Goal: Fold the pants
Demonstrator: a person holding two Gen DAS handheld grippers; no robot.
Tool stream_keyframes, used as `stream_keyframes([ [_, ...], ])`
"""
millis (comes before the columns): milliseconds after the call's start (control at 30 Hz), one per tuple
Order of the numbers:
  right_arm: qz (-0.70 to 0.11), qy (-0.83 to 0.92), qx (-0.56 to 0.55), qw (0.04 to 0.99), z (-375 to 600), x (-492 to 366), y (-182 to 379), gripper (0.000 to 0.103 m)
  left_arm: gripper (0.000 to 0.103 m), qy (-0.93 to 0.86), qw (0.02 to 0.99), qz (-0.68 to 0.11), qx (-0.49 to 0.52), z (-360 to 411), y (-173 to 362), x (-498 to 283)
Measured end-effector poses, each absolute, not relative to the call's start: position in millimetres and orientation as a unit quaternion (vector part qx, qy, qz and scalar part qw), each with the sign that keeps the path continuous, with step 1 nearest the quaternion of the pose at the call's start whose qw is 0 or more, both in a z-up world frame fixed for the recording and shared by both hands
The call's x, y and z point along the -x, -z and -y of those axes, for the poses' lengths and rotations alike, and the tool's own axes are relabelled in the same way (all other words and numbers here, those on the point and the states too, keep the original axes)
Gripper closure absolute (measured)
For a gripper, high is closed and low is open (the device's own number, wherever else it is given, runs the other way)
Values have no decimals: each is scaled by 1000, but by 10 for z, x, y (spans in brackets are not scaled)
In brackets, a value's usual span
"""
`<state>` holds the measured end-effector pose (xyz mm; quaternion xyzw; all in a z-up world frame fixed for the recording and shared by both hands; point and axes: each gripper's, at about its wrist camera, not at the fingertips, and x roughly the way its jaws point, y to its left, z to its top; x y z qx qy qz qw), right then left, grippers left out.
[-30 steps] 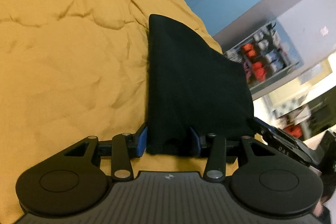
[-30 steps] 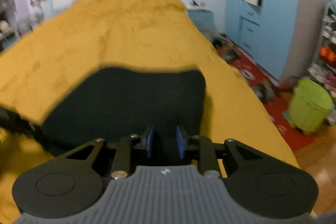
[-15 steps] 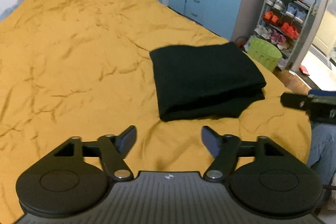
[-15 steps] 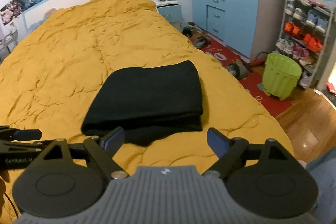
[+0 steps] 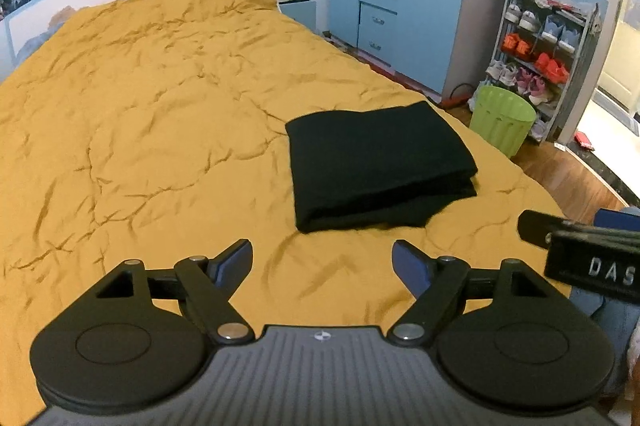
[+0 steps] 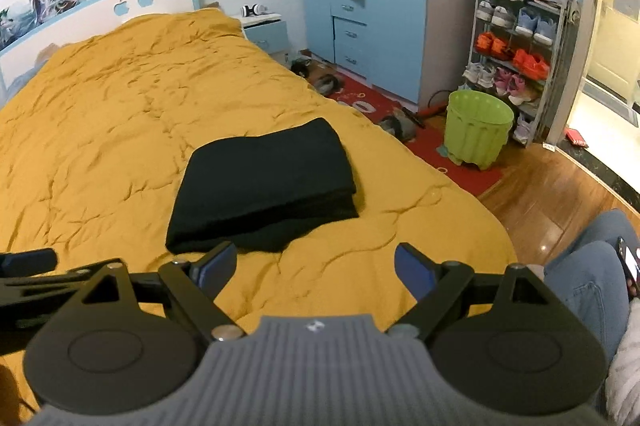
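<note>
The black pants (image 5: 376, 162) lie folded into a thick rectangle on the yellow bedspread (image 5: 140, 106), near the bed's right edge. My left gripper (image 5: 322, 258) hovers above and short of them, its jaws opening wide with nothing between the blue pads. From the right wrist view the folded pants (image 6: 264, 182) sit just beyond my right gripper (image 6: 316, 262), which stands open and empty, apart from the cloth. Each gripper shows at the edge of the other's view: the right gripper (image 5: 580, 250), the left gripper (image 6: 40, 274).
A green bin (image 6: 478, 130) stands on the wooden floor beside a shoe rack (image 6: 520, 54) and a blue wardrobe (image 6: 380, 6). Shoes lie on a red rug (image 6: 420, 138). A person's legs in jeans (image 6: 588, 266) are at the bed's near right corner.
Both grippers let go of the black pants, opened wide and drew back and up. The pants now lie flat and folded on the bed.
</note>
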<state>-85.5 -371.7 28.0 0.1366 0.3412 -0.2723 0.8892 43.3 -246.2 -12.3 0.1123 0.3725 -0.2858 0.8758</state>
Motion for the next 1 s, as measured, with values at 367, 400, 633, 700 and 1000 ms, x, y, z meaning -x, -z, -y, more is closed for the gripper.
stream_keyframes([
  [367,-348,276,-128,887,3645,916,-330,21,10,290,874,-375,-103,2469,129,-357],
  [400,-348,276,-128,887,3643,911,-331,21,10,289,875,-375,-103,2461,129,-345],
  [633,-349,277,-128,886,3627,903,-333,21,10,287,876,-374,-103,2441,128,-332],
  [700,-349,277,-128,886,3627,905,-335,21,10,287,876,-373,-103,2440,129,-332],
  [1000,-353,280,-131,883,3629,902,-318,21,10,286,876,-374,-103,2435,128,-336],
])
